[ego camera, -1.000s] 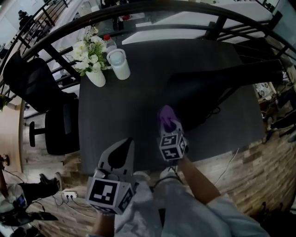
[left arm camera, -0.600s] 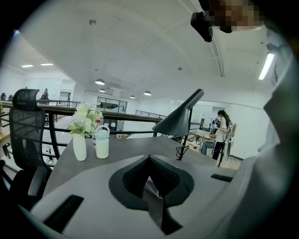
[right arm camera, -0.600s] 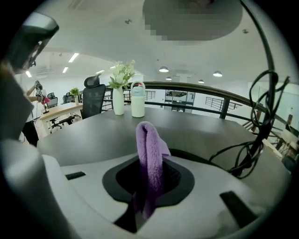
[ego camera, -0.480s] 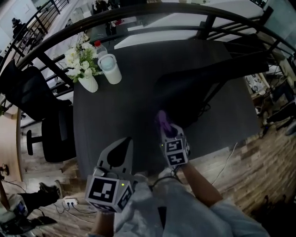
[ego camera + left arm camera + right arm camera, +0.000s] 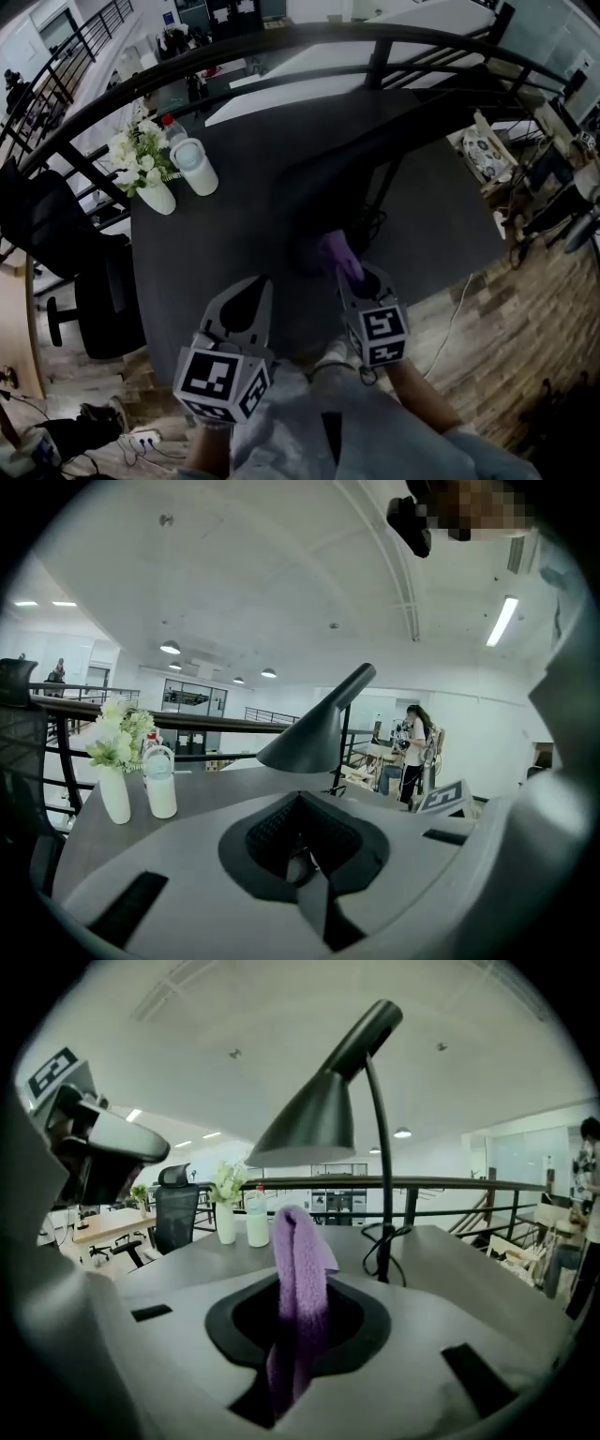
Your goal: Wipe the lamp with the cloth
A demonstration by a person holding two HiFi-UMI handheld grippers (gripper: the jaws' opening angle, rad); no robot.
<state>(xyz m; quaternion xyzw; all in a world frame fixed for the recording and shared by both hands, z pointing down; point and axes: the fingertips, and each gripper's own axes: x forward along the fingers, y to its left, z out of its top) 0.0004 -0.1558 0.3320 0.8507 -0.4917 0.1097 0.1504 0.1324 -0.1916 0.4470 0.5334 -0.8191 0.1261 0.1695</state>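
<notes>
The soft purple terry cloth (image 5: 300, 1269) looks light and floppy. It stands at mid-frame, pinched by its lower fold in the right gripper (image 5: 356, 274), whose jaws are clamped on it. The black cone-shaded lamp (image 5: 319, 1119) rises behind on the dark surface (image 5: 450, 1251) and is probably top-heavy. The left gripper (image 5: 305, 878) has its jaws together, empty.

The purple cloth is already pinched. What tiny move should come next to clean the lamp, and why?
Probably lift the right gripper up and forward until the cloth touches the lamp shade. The cloth is clamped and sticking up, but the shade hangs above and beyond it, with a gap between them.
</notes>
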